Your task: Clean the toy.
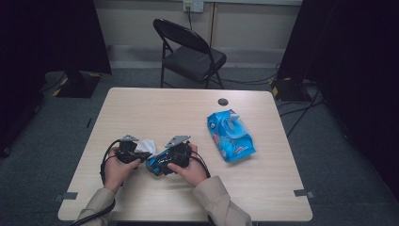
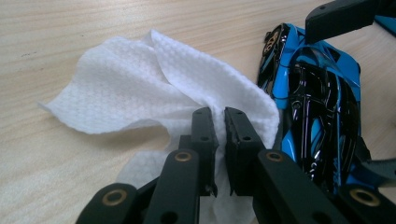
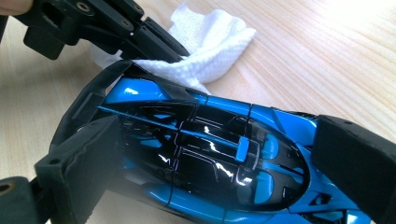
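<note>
A blue and black toy car (image 1: 159,162) lies near the table's front, held across its body by my right gripper (image 1: 162,159), which is shut on it. In the right gripper view the two black pads (image 3: 84,158) press on the car (image 3: 187,107) from either side. A white textured wipe (image 2: 140,79) is pinched between the closed jaws of my left gripper (image 2: 220,114), right beside the car (image 2: 317,107). From above, the wipe (image 1: 146,144) sits between both hands, with the left gripper (image 1: 141,154) just left of the car. The left gripper's tips (image 3: 177,52) meet the car's rear edge with the wipe (image 3: 215,37).
An opened blue pack of wipes (image 1: 230,135) lies to the right on the wooden table (image 1: 164,113). A small dark round disc (image 1: 223,101) sits near the far edge. A black folding chair (image 1: 188,52) stands behind the table.
</note>
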`<state>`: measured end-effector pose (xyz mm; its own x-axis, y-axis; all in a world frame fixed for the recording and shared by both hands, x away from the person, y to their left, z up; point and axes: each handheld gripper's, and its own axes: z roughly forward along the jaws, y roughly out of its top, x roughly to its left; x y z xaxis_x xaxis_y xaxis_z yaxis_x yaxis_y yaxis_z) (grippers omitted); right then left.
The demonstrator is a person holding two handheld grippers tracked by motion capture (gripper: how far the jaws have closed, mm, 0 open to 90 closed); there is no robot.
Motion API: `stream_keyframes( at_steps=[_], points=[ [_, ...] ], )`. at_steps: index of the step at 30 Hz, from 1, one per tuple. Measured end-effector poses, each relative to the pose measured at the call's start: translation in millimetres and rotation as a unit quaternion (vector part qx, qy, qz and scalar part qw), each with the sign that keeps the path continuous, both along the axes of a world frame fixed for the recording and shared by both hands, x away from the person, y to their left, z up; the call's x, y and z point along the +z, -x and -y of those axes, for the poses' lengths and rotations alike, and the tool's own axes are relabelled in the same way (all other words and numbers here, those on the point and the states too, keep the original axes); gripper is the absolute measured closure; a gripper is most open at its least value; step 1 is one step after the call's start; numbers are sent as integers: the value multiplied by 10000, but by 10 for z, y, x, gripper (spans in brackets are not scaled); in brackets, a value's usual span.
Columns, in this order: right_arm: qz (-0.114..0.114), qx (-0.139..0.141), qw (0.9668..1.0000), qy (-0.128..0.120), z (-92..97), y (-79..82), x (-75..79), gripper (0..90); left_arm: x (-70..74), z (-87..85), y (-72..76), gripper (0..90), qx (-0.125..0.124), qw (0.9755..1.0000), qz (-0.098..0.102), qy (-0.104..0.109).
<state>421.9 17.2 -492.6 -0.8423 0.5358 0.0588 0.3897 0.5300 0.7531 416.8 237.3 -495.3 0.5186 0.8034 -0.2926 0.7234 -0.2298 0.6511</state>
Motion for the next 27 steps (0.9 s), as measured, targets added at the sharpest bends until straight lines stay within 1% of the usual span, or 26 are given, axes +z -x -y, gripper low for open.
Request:
stream_keyframes(
  at_steps=[6, 7, 9, 11, 12, 13, 14, 22, 25, 27],
  points=[
    [16, 0, 10000, -22, 3, 0, -4, 19, 18, 112, -79, 840, -93, 9999, -20, -126],
    [18, 2, 10000, -26, 4, 0, -5, 18, 17, 130, -90, 840, -62, 9999, -24, -109],
    [25, 9, 10000, -29, 7, -1, -7, 19, 18, 146, -115, 841, -81, 9999, -64, -80],
    [25, 9, 10000, -34, 7, -1, -7, 19, 11, 170, -137, 842, -98, 9999, -59, -55],
    [24, 6, 10000, -35, 7, -1, -7, 19, 11, 197, -146, 842, -52, 10000, -67, -16],
    [28, 13, 10000, -36, 8, -2, -8, 19, 13, 212, -162, 842, -103, 9999, -52, -63],
    [31, 14, 10000, -42, 9, -2, -9, 19, 14, 234, -177, 843, -98, 9999, -43, -98],
    [40, -7, 10000, -77, 15, 5, -15, 19, 28, 388, -315, 843, -228, 9996, -93, -152],
    [43, -9, 10000, -81, 16, 5, -16, 19, 36, 441, -359, 847, -289, 9993, -98, -211],
    [54, -12, 9999, -98, 20, 4, -19, 18, 43, 462, -388, 848, -326, 9991, -147, -228]
  ],
)
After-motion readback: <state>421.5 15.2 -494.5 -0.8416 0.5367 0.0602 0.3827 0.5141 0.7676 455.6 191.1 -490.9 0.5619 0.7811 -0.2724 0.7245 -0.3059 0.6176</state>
